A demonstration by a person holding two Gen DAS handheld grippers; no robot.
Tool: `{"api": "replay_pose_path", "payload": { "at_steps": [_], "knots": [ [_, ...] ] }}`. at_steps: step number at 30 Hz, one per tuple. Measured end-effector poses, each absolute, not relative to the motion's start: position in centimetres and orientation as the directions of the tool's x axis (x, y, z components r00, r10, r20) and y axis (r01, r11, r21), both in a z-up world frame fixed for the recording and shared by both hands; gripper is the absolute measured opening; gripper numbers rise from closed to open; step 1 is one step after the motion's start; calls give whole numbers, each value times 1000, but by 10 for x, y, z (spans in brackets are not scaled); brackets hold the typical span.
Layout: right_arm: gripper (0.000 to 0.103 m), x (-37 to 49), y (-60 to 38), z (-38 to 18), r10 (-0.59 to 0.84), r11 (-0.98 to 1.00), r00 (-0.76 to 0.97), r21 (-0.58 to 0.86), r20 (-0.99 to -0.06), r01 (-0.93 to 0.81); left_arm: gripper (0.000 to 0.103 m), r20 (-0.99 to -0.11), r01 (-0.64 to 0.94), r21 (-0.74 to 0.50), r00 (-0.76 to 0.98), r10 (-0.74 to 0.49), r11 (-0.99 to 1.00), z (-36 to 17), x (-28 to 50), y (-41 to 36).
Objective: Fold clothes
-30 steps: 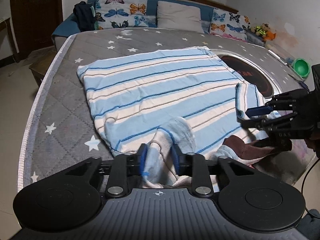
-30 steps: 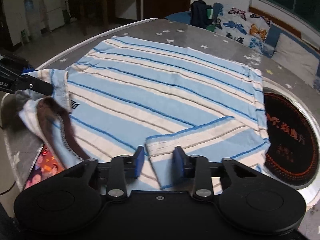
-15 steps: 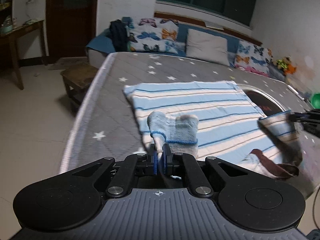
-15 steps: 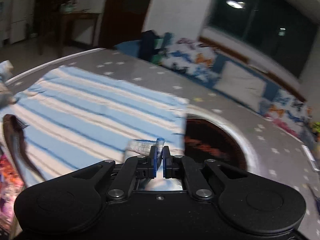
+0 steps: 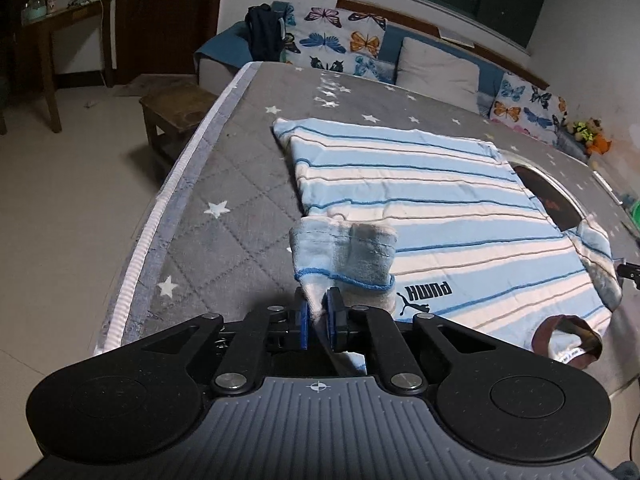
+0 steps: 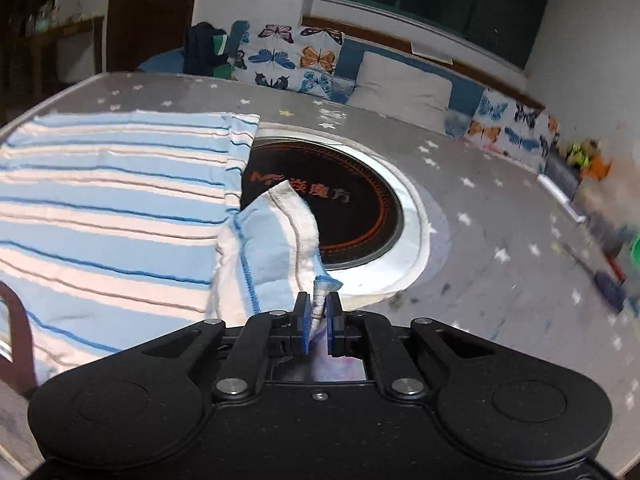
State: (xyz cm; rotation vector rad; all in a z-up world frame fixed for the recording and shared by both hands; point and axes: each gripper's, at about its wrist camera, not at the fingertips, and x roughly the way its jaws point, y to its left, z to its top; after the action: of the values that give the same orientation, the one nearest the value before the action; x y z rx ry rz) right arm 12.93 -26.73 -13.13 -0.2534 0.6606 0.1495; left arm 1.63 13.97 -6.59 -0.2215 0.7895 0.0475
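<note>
Striped t-shirt (image 5: 420, 208) flat on starred mattress (image 5: 224, 184); left gripper (image 5: 318, 316) and right gripper (image 6: 318, 316) each clamp a sleeve. Round black hotplate (image 6: 352, 208) beside right sleeve.

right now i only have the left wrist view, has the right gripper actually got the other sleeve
observer: yes, the right gripper is shut on the sleeve, with fabric pinched between its pads.
operator: where is that sleeve sitting
observer: it is raised off the shirt, and its free edge shows in front of the black round plate set in the table.
operator: anything right of the plate
observer: grey star-patterned cover, then some blurred clutter at the far right edge; I cannot tell what it is.
</note>
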Motion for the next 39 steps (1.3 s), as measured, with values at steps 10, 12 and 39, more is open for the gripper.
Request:
{"api": "replay_pose_path", "payload": {
  "at_steps": [10,12,39],
  "knots": [
    [45,110,-277,-141,140,978,730,-21,-669,-206,40,-713,-132,-181,700,-38,975,-72,3,131],
    [45,105,-278,-143,159,979,720,12,-675,-204,42,-713,-133,-187,700,-42,973,-73,1,130],
    [14,114,-236,-154,151,921,709,-162,-689,-353,13,-717,-235,-209,697,15,949,-87,-30,136]
  ]
}}
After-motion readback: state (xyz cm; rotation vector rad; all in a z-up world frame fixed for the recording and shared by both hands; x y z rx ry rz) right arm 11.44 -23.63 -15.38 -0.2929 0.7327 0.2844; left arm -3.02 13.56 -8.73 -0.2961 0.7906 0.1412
